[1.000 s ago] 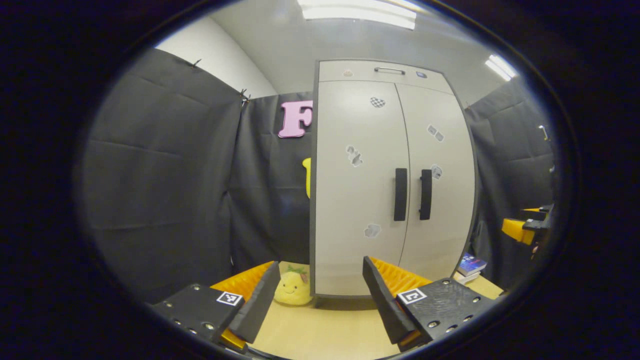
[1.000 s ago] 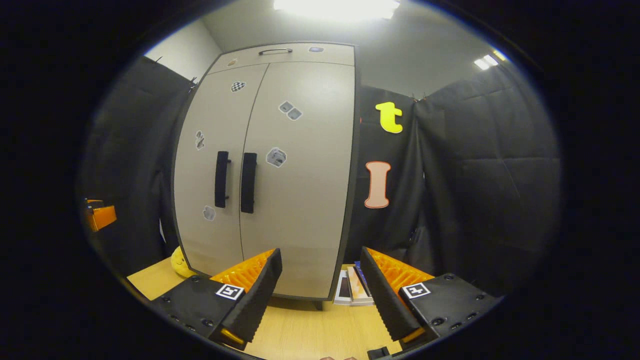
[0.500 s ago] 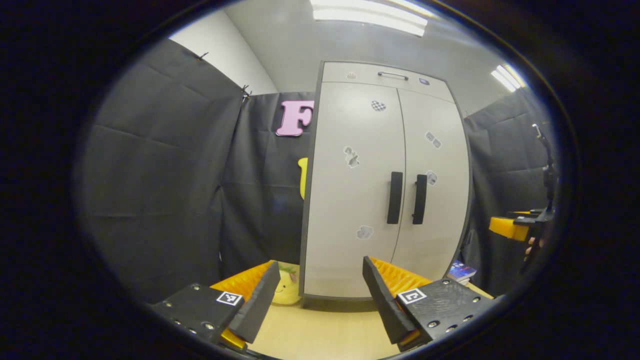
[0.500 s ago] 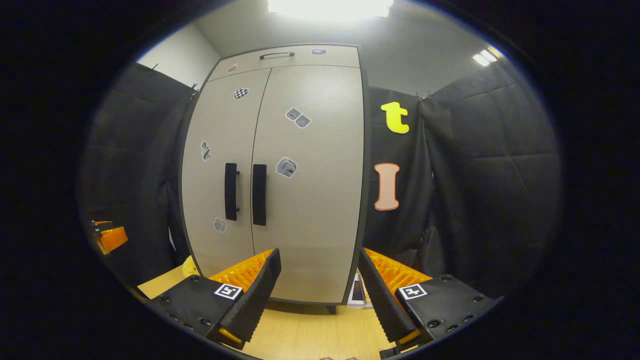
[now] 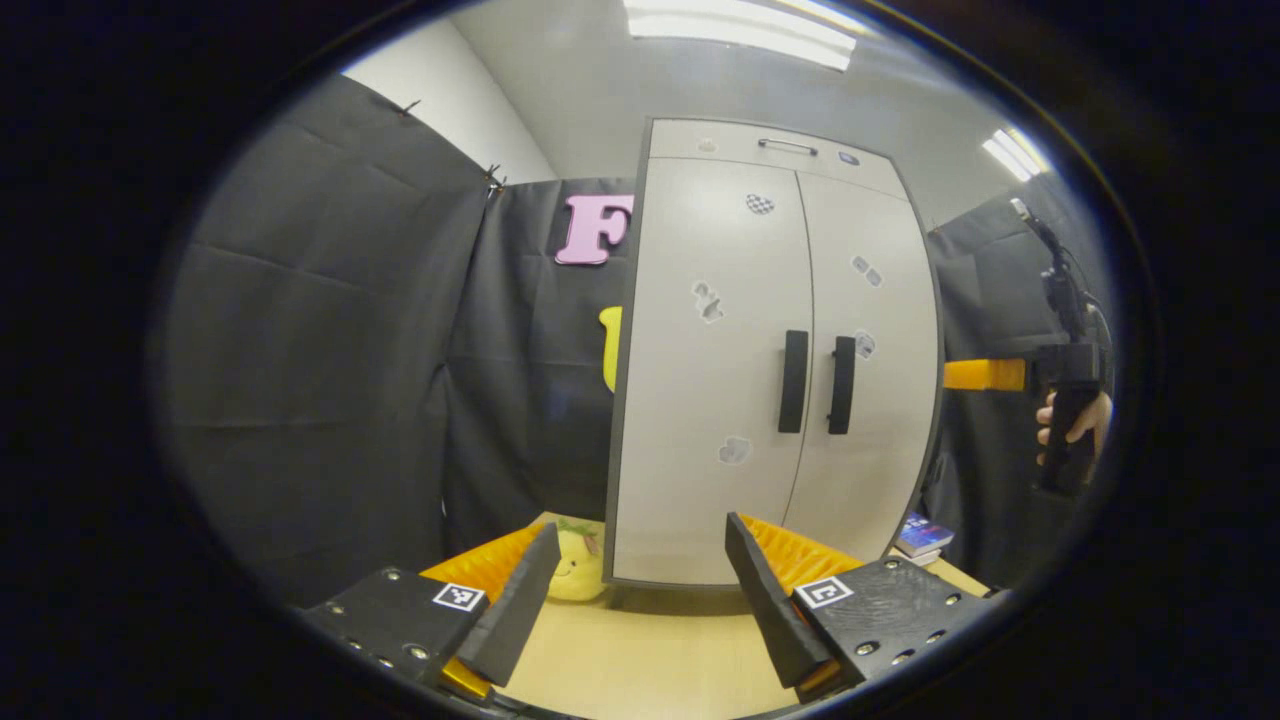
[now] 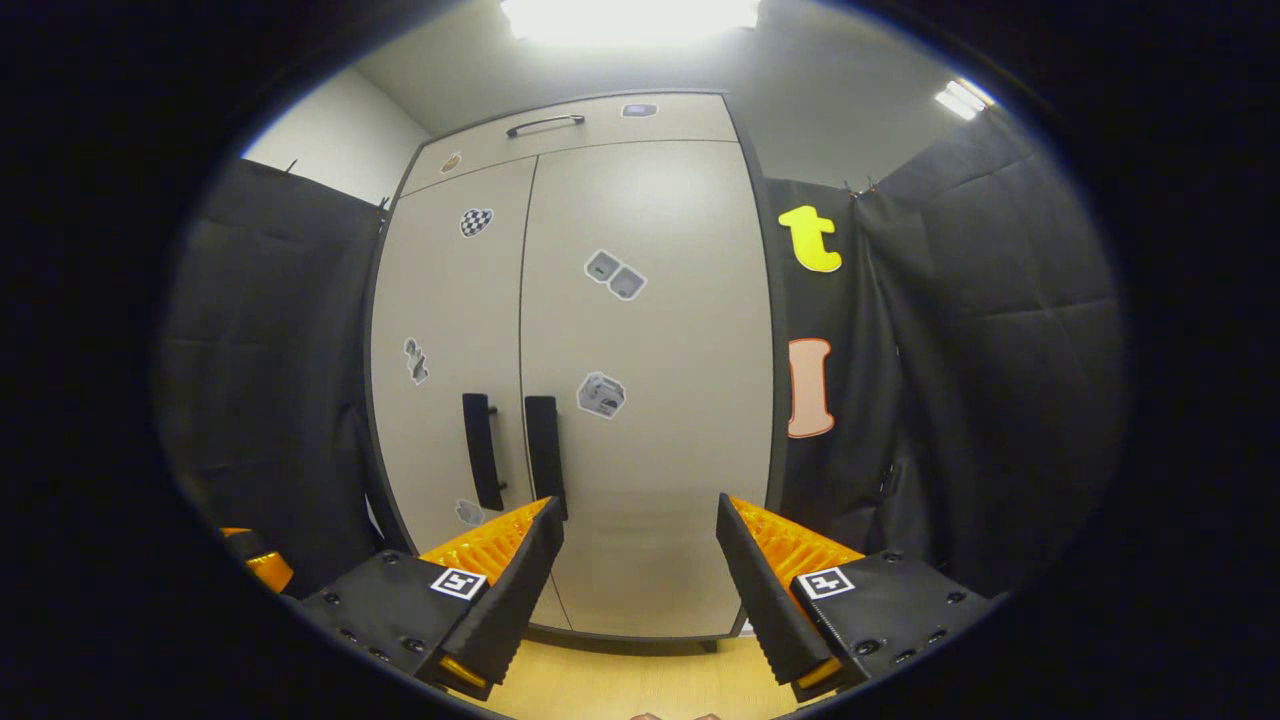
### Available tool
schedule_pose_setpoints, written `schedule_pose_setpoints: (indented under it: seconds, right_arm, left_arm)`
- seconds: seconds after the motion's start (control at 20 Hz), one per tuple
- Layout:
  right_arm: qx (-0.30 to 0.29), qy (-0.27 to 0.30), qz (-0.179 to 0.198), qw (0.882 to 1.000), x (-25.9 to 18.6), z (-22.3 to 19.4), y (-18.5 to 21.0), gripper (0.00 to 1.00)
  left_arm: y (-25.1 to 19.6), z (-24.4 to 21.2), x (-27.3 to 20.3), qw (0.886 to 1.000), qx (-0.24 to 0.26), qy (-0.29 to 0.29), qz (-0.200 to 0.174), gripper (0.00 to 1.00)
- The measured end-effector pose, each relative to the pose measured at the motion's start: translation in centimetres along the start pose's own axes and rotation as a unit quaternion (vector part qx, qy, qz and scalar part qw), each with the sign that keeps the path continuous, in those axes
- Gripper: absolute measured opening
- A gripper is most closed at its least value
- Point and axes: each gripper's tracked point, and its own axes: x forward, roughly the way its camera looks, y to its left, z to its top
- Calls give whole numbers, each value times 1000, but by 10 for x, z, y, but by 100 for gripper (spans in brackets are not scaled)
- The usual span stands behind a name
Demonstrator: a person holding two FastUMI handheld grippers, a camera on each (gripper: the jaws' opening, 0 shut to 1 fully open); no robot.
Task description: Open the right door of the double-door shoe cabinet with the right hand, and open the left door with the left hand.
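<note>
Approach step: both doors shut. R gripper (image 6: pixel 640 590) wide, empty, nearing cabinet (image 6: pixel 650 330); next needs closing on R handle (image 6: pixel 545 450). L gripper (image 5: pixel 640 590) wide, empty, farther back.

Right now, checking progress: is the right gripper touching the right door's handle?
Apart. The right gripper view shows its open fingers short of the handle, cabinet front visible between.

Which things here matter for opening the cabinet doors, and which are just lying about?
For the job: shoe cabinet; right door handle; left door handle; right gripper, open; left gripper, open.

Lying about: yellow plush toy; books; stickers on the doors.
</note>
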Motion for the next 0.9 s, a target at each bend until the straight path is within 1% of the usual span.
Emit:
schedule_pose_setpoints:
  seconds: [0.05, 0.15, 0.2, 0.25, 0.4, 0.45, 0.6, 0.75, 0.8, 0.85, 0.9]
  right_arm:
    - [2, -4, 6, 1000, 5, 6, 6, 97]
    - [3, -13, 15, 1000, 17, 19, 18, 97]
    - [0, -16, 19, 1000, 24, 24, 23, 95]
    - [-3, -17, 22, 1000, 30, 28, 29, 97]
    - [-5, -24, 31, 999, 48, 38, 45, 95]
    - [-3, -26, 33, 999, 54, 39, 49, 96]
    - [5, -21, 39, 999, 75, 38, 60, 96]
    - [5, -7, 39, 999, 94, 31, 68, 96]
    - [6, -3, 41, 999, 100, 28, 71, 95]
    - [7, 3, 41, 999, 106, 24, 75, 96]
    - [7, 9, 41, 999, 112, 19, 78, 95]
  left_arm:
    - [2, 0, -2, 1000, 1, 1, 1, 96]
    - [5, 0, -5, 1000, 7, 1, 7, 96]
    - [8, -1, -8, 1000, 8, 1, 10, 96]
    - [11, -2, -11, 1000, 9, 2, 12, 96]
    - [20, -6, -13, 1000, 7, 6, 20, 96]
    - [23, -8, -13, 1000, 6, 8, 23, 96]
    - [32, -11, -15, 999, 5, 12, 32, 96]
    - [41, -10, -15, 999, 9, 13, 40, 96]
    - [44, -9, -14, 999, 11, 12, 43, 96]
    - [47, -10, -15, 999, 14, 11, 46, 96]
    - [50, -9, -16, 999, 15, 10, 49, 96]
